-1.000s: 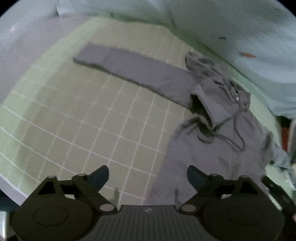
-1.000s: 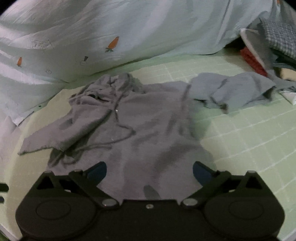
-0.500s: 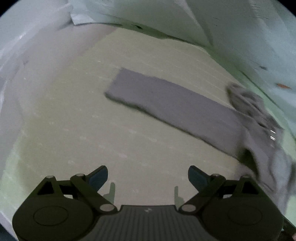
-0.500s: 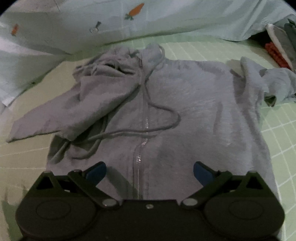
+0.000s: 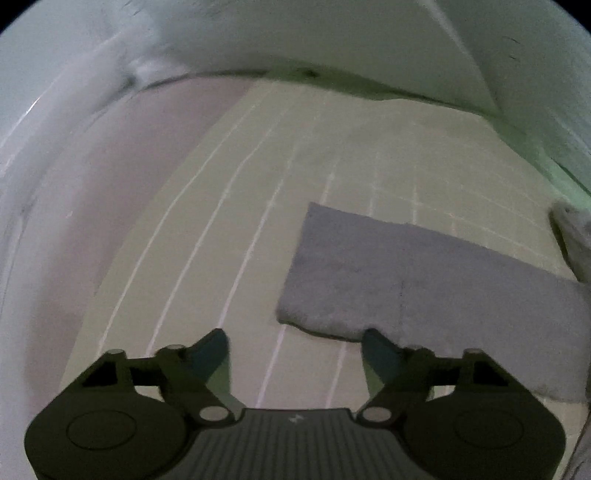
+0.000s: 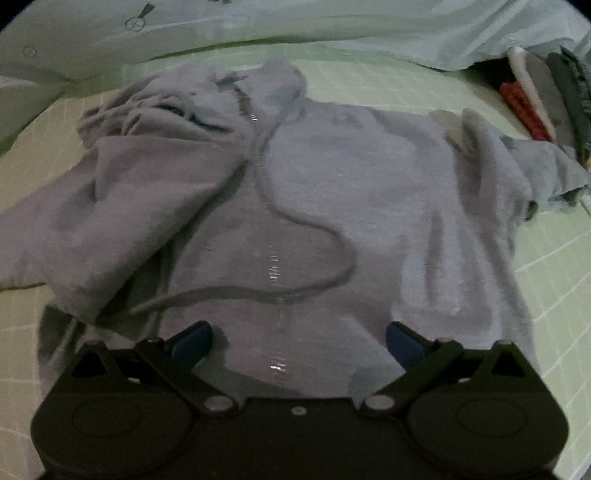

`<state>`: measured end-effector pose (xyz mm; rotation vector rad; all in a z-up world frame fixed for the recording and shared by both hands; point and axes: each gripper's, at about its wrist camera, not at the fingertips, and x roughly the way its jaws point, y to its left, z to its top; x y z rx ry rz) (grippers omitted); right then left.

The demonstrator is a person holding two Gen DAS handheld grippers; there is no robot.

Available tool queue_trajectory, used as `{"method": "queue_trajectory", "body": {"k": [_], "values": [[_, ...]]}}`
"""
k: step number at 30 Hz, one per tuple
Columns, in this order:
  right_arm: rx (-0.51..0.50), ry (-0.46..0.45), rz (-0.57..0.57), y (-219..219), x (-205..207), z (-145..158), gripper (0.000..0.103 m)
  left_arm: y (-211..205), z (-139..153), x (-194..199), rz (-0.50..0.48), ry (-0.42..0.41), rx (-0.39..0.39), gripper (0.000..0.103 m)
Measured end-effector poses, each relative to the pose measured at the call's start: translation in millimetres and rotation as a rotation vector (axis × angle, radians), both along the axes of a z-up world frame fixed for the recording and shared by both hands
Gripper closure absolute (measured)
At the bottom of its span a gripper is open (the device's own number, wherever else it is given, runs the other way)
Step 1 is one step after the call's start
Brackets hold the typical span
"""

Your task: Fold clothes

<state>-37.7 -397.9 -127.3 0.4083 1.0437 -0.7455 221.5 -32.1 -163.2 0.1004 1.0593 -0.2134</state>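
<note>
The left gripper [image 5: 295,347] hangs low over a pale green gridded mat [image 5: 229,221]. Its jaws are closing, yet a wide gap remains between them, and only bare mat lies in that gap. The sleeve [image 5: 424,280] of the grey hoodie lies flat on the mat, stretched out ahead of and beyond the right-hand jaw. The sleeve's cuff end sits just ahead of that jaw's blue pad [image 5: 380,350]; whether the pad touches the cloth cannot be told. The left-hand jaw stands well clear of the sleeve. A light bedsheet [image 5: 332,33] rises behind the mat, far ahead of both jaws.

The right gripper [image 6: 299,338] is poised over the body of the hoodie [image 6: 369,192], which lies front-up on the same mat. Its jaws are spread wide with nothing pinched. Both blue pads sit above the lower front panel. The zipper [image 6: 275,273] runs up the garment from midway between the jaws. A drawstring [image 6: 325,229] loops across the chest ahead of the jaws. The crumpled hood [image 6: 192,110] lies further ahead, toward the left-hand jaw. The second sleeve [image 6: 517,166] is bunched far ahead of the right-hand jaw, near a stack of other clothes [image 6: 546,99].
</note>
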Motion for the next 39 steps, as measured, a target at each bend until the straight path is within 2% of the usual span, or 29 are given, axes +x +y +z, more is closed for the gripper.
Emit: {"method": "queue_trajectory", "body": {"k": [1,4,5,6,10,13,15,16,18,21,30,34,36,37,38,39], "values": [[-0.002,0.004,0.001,2,5,0,0.001,-2,0,-1,-0.019,-0.012,0.003,0.039],[-0.022,0.031,0.001,6,18,1,0.001,-8,2,-6,-0.075,-0.048,0.012,0.076],[-0.029,0.042,0.003,7,22,1,0.001,-10,2,-7,-0.094,-0.060,0.015,0.099],[-0.034,0.050,0.009,9,25,2,0.001,-10,2,-8,-0.101,-0.066,0.015,0.103],[-0.054,0.077,0.035,16,30,2,0.001,5,0,-3,-0.022,-0.068,0.007,0.103],[-0.053,0.081,0.036,19,29,2,0.001,27,5,6,0.031,-0.053,-0.065,0.103],[-0.041,0.072,0.020,17,27,2,0.001,34,8,11,0.039,-0.059,-0.105,0.098],[-0.034,0.066,0.010,16,26,1,0.001,33,10,12,0.037,-0.067,-0.111,0.092],[-0.020,0.056,-0.005,14,25,0,0.001,29,12,13,0.026,-0.090,-0.122,0.063],[-0.013,0.053,-0.012,14,25,-2,0.001,21,11,15,0.029,-0.092,-0.156,0.043],[-0.008,0.048,-0.014,13,24,-3,0.001,-9,-5,26,0.043,-0.071,-0.114,0.025],[0.005,0.043,-0.026,12,22,-3,0.000,-17,-7,21,0.005,-0.098,-0.059,0.029],[0.009,0.041,-0.030,11,22,-3,0.000,-19,-7,16,-0.019,-0.119,-0.048,0.051],[0.009,0.040,-0.032,11,22,-3,0.000,-19,-6,13,-0.030,-0.129,-0.042,0.058],[0.008,0.040,-0.034,12,22,-3,0.000,-19,-6,11,-0.041,-0.132,-0.051,0.078],[0.007,0.041,-0.034,12,22,-3,0.000,-19,-6,11,-0.048,-0.125,-0.068,0.087]]}}
